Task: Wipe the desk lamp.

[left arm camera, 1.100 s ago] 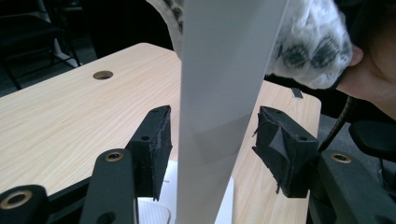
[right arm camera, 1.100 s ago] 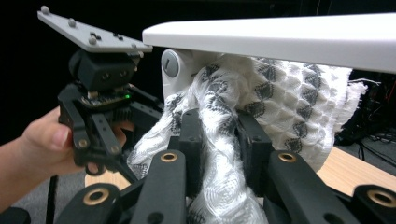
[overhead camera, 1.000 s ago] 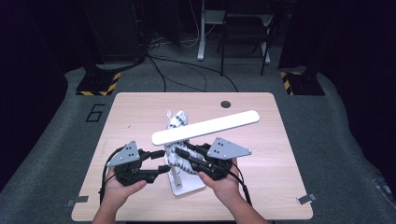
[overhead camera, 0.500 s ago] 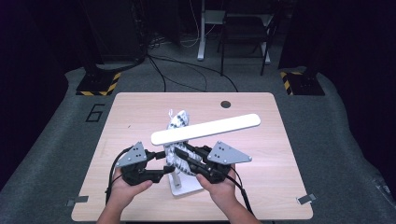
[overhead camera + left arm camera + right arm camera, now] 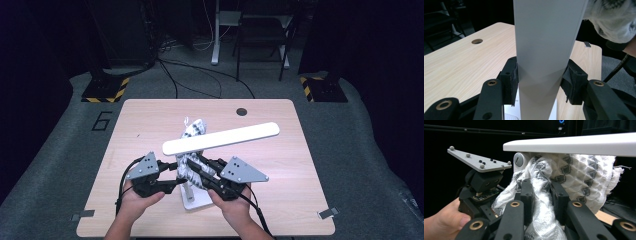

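Two grippers: left fingers closing on lamp post; right fingers pinching cloth.

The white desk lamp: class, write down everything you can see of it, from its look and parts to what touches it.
The white desk lamp has a long flat head with rounded ends, tilted up to the right, joined by a round hinge to a flat upright post on a white base plate on the wooden table. It looks like matt plastic. A white and grey knitted cloth hangs under the head. The left gripper has just been closing around the post; the right gripper clamps the cloth.
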`<state>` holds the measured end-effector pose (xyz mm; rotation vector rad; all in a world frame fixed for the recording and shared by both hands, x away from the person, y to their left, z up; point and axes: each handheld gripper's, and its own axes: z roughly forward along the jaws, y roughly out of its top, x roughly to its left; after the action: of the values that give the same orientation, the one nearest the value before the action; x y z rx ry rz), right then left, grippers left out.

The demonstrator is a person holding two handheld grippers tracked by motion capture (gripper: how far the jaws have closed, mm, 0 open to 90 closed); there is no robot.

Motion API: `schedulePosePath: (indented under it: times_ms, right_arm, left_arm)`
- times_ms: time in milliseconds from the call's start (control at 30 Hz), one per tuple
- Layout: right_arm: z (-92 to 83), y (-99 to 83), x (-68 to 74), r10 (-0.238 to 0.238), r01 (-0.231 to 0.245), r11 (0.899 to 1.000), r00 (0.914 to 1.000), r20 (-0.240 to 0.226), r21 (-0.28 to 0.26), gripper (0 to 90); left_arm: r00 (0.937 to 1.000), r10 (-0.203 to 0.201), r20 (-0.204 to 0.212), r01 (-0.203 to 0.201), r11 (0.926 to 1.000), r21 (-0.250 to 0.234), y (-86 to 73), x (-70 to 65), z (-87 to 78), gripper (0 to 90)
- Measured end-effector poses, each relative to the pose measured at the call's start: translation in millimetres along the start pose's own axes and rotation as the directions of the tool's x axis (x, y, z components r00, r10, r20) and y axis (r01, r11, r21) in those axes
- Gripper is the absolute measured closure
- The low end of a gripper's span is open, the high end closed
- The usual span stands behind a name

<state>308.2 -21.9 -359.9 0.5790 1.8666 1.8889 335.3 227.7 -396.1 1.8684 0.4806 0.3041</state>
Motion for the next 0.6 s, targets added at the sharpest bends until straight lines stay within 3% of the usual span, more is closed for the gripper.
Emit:
schedulePosePath:
  times_ms: [200, 400, 600]
  right_arm:
    - [0.0, 2.6, 2.0, 0.007, -0.007, 1.0, 0.9995, 0.029, -0.017, 75.5]
    - [-5.5, 5.7, -1.7, 0.067, -0.066, 0.996, 0.9975, 0.021, -0.054, 76.2]
    - [-6.8, 5.6, -0.8, 0.067, -0.065, 0.996, 0.9974, 0.027, -0.063, 76.3]
  left_arm:
    - [0.9999, 0.005, 0.011, -0.005, 1.0, -0.005, -0.8, 1.2, 0.0, 52.7]
    - [1.0, 0.007, -0.003, -0.007, 1.0, 0.004, 0.4, -1.0, 0.6, 52.8]
    - [0.9999, 0.005, -0.011, -0.005, 1.0, 0.005, 0.5, -1.9, 0.6, 52.9]
